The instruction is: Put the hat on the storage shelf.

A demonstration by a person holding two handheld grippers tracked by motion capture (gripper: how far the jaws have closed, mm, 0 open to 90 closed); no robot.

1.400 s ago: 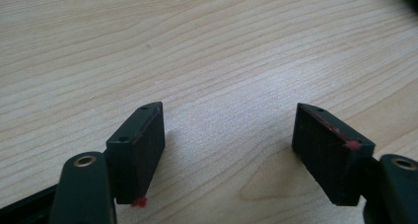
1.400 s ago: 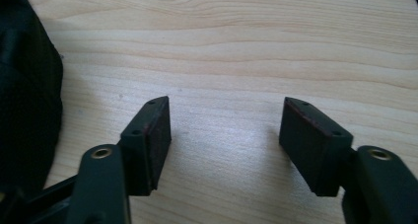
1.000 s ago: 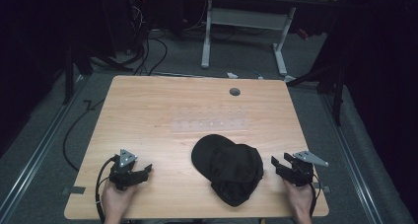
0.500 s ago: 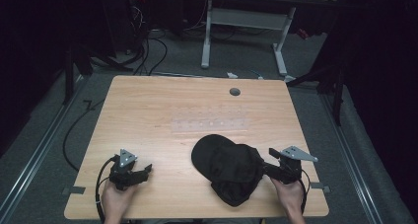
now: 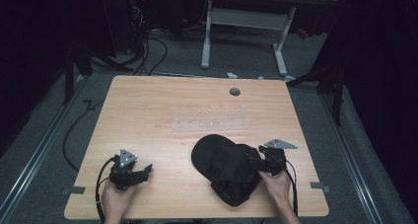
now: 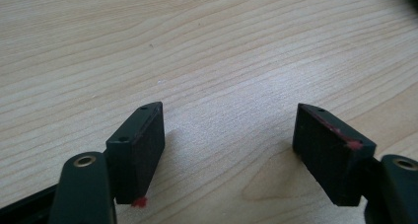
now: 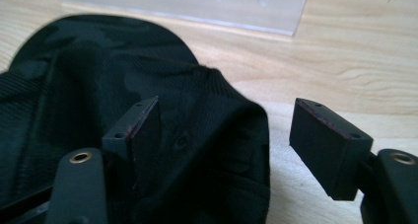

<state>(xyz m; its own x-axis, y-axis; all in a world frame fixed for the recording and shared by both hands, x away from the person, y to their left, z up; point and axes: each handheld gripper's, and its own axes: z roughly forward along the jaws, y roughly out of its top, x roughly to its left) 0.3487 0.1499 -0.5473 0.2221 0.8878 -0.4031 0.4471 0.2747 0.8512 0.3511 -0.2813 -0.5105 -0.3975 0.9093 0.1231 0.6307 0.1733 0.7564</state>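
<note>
A black cap point(image 5: 227, 167) lies crumpled on the wooden table point(image 5: 162, 110), front right of centre, its brim toward the far left. My right gripper point(image 5: 255, 162) is at the cap's right edge, jaws open. In the right gripper view the cap's fabric point(image 7: 123, 110) bulges between the jaws, the left pad against it and the right pad over bare wood. My left gripper point(image 5: 146, 170) rests at the front left of the table, open, nothing between its jaws point(image 6: 229, 145), only wood grain below.
A clear plastic rack point(image 5: 209, 124) lies flat mid-table just beyond the cap, also visible as the clear plastic rack point(image 7: 197, 2) in the right gripper view. A round cable hole point(image 5: 234, 92) sits near the far edge. A white desk frame point(image 5: 244, 31) and cables stand on the floor behind.
My right gripper has moved left from the table's right edge to the cap, its open jaws now around the cap's edge. The left gripper has stayed put.
</note>
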